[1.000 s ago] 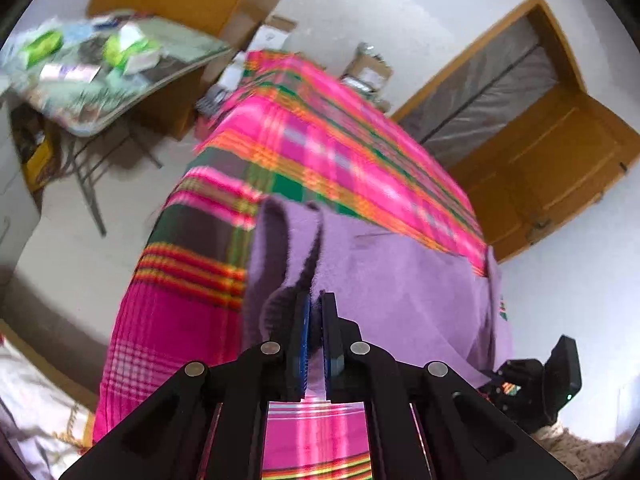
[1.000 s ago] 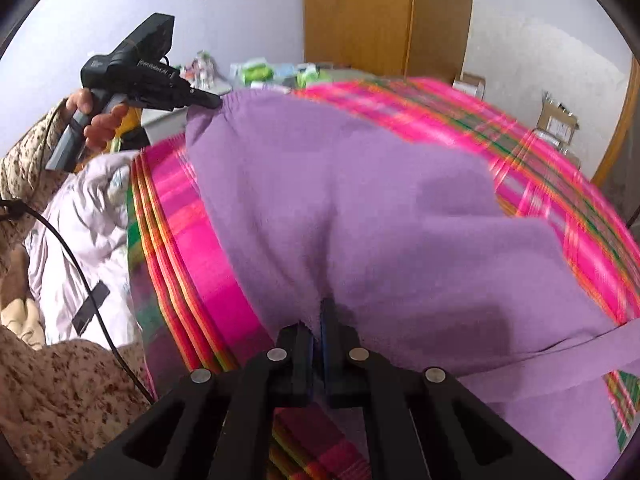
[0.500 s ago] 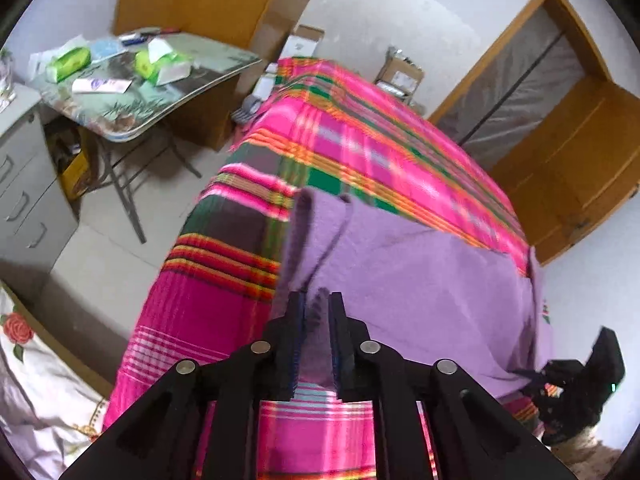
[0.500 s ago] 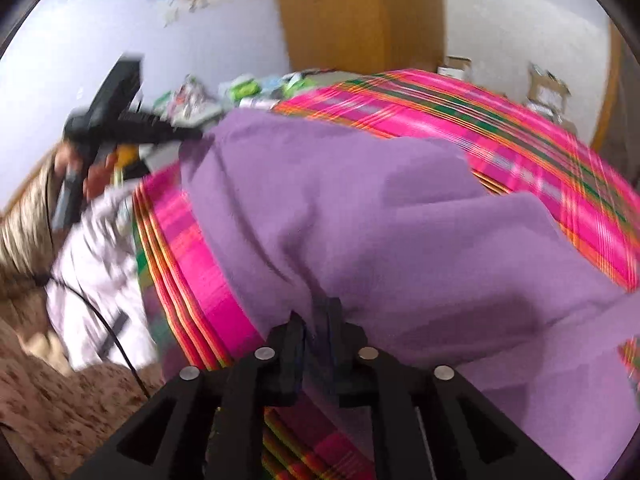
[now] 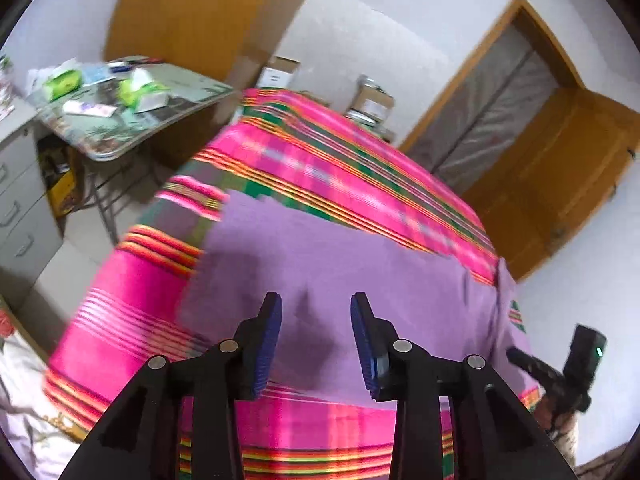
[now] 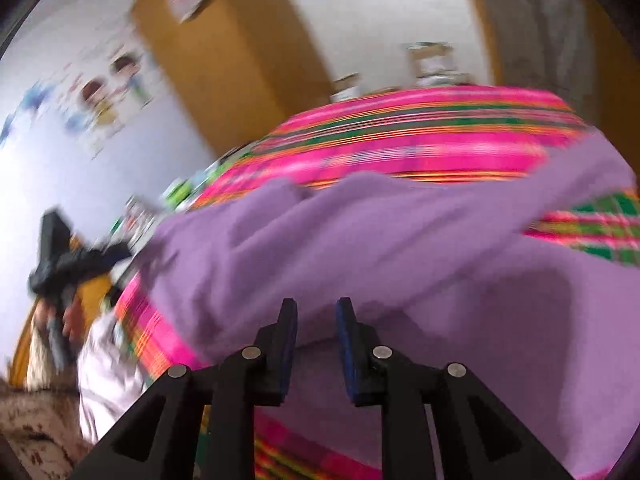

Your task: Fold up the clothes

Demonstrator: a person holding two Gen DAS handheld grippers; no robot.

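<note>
A purple garment (image 5: 344,264) lies spread over a pink plaid bedspread (image 5: 320,160), near the bed's front edge. My left gripper (image 5: 316,304) hovers above the garment's near-left part; its jaws are opening and nothing is between them. In the right wrist view, which is blurred, the purple garment (image 6: 400,248) lies rumpled across the bedspread (image 6: 400,140). My right gripper (image 6: 317,308) is over its near edge, jaws opening, with the cloth below them and not pinched. The other hand-held gripper shows at far right (image 5: 576,364) and at left (image 6: 68,256).
A folding table (image 5: 132,120) with packets stands left of the bed, beside grey drawers (image 5: 20,200). Wooden wardrobe (image 5: 192,12) and door (image 5: 560,168) line the walls, with boxes (image 5: 372,100) behind the bed. White floral bedding (image 5: 24,420) lies at lower left.
Both grippers have let go of the purple garment and opened. The garment's lifted edge has dropped flat onto the bedspread. Both hands have pulled away, and the right view has rolled.
</note>
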